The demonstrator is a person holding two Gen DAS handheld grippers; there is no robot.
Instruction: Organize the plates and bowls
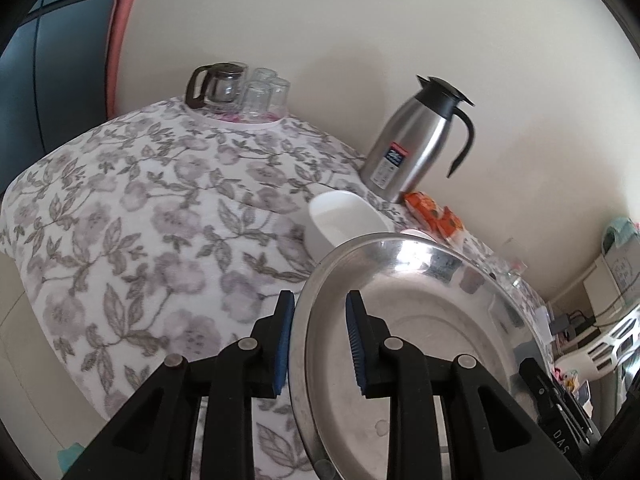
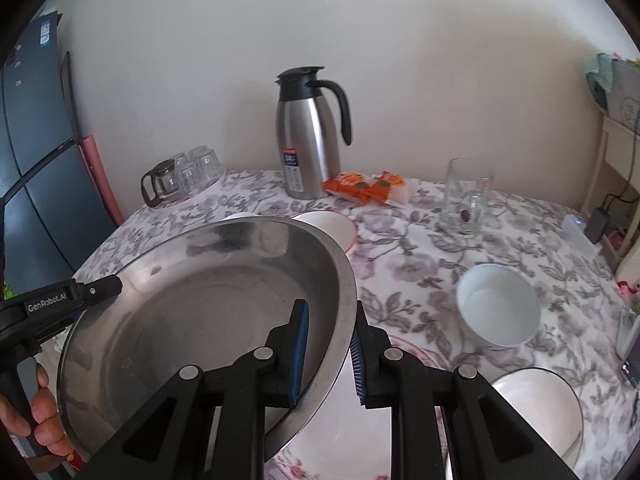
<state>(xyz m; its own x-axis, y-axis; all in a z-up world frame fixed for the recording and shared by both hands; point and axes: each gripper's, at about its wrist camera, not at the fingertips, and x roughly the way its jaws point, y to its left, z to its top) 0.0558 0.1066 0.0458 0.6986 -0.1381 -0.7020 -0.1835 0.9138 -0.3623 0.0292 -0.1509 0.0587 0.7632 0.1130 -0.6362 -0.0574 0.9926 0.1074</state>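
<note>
My left gripper (image 1: 320,344): jaws nearly together, its blue pads astride the rim of the wide, shallow stainless-steel basin (image 1: 420,320), one pad outside the wall and one inside; I have that rim pinched.
My right gripper (image 2: 330,354): narrowed the same way on the opposite rim of the basin (image 2: 208,312), inner pad against the inside wall, outer pad just beyond the edge.
Basin: carried between my two grippers, tilted, above the table with the grey floral cloth (image 2: 420,256); it looks empty inside.
My left hand (image 2: 40,420): seen at the lower left of the right-wrist view, fingers wrapped round the black handle.
White bowls: a small deep white bowl (image 2: 498,310) stands on the cloth to the right of the basin; a larger white bowl with a dark rim line (image 2: 536,412) sits nearer me; a white dish with a pink edge (image 2: 332,226) is partly hidden behind the basin.
Back of table: steel vacuum jug with black lid and handle (image 2: 306,136), orange snack packets (image 2: 366,186) beside it, a clear drinking glass (image 2: 466,204) to the right, and a glass coffee pot with upturned tumblers (image 2: 182,178) on the left.
</note>
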